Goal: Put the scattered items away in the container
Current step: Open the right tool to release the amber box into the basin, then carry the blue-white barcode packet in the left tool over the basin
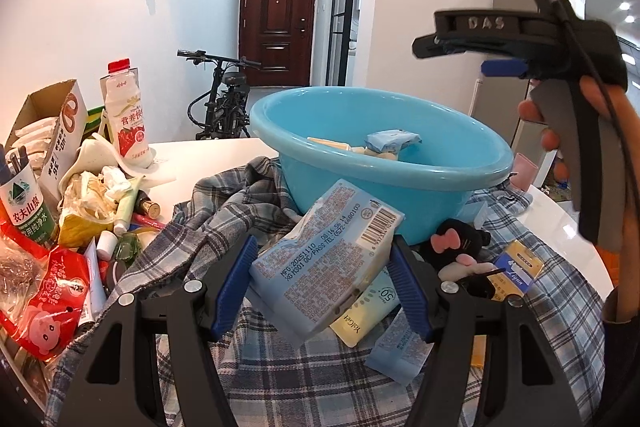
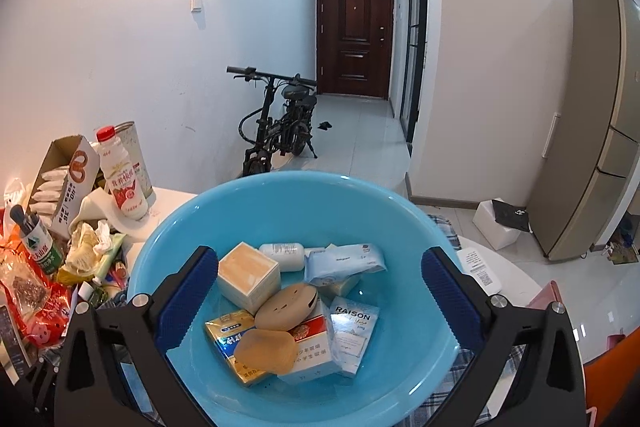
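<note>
My left gripper is shut on a light blue wipes packet and holds it above the plaid cloth, just in front of the blue basin. My right gripper is open and empty, hovering over the basin; it also shows from the side in the left wrist view. The basin holds several small boxes and packets, such as a cream box and a RAISON packet. On the cloth lie a yellow packet, another blue packet, a black plush toy and a yellow-blue box.
At the left of the table a clutter pile holds a milk bottle, an open cardboard box, a green-label water bottle, red snack bags and crumpled tissues. A bicycle stands in the hallway beyond.
</note>
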Demonstrator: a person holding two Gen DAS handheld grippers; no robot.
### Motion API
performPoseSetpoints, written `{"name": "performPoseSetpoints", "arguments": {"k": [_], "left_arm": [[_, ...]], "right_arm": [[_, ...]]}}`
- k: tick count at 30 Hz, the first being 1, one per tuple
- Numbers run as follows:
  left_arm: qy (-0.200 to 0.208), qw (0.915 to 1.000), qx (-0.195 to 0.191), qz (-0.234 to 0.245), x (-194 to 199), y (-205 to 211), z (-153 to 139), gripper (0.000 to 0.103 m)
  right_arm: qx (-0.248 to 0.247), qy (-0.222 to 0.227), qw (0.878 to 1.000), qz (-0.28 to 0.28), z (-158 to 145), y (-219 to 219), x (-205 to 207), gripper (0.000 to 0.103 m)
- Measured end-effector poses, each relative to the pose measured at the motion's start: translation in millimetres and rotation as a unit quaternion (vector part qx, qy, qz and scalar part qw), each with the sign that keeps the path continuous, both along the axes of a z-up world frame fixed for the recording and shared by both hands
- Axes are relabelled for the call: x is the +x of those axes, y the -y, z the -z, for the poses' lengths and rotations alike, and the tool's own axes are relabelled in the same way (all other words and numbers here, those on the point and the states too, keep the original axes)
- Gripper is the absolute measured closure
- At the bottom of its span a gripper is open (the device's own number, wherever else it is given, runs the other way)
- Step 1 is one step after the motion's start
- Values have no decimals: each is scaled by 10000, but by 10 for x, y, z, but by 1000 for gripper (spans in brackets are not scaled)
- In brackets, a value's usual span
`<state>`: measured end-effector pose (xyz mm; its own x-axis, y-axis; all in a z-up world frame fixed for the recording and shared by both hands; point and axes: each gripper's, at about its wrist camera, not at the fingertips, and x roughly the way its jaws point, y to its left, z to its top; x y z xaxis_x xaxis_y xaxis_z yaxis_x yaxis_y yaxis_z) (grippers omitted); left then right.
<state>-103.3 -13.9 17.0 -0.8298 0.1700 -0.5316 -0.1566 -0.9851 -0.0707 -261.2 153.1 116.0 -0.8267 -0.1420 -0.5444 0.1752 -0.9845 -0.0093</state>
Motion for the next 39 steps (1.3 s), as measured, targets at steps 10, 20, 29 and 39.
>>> {"name": "performPoseSetpoints", "arguments": {"k": [10,20,29,39], "left_arm": [[66,9999,17,-100,-65,68,20,38],[-217,9990,-341,-210,-42,2,-334,38],[-717,9965,-424,-98,-163,-209,-914,38],[-1203,9924,23,243,-477,-439,-1377,38]], "right_arm": [[68,-169,9998,-43,-353,-131,256,0],[-84,-180,9995,-251,-525,-271,392,0],[-318,-315,9990,-61,-622,-480,446,0],[-838,-528,9950,130,-697,-745,453,0]]}}
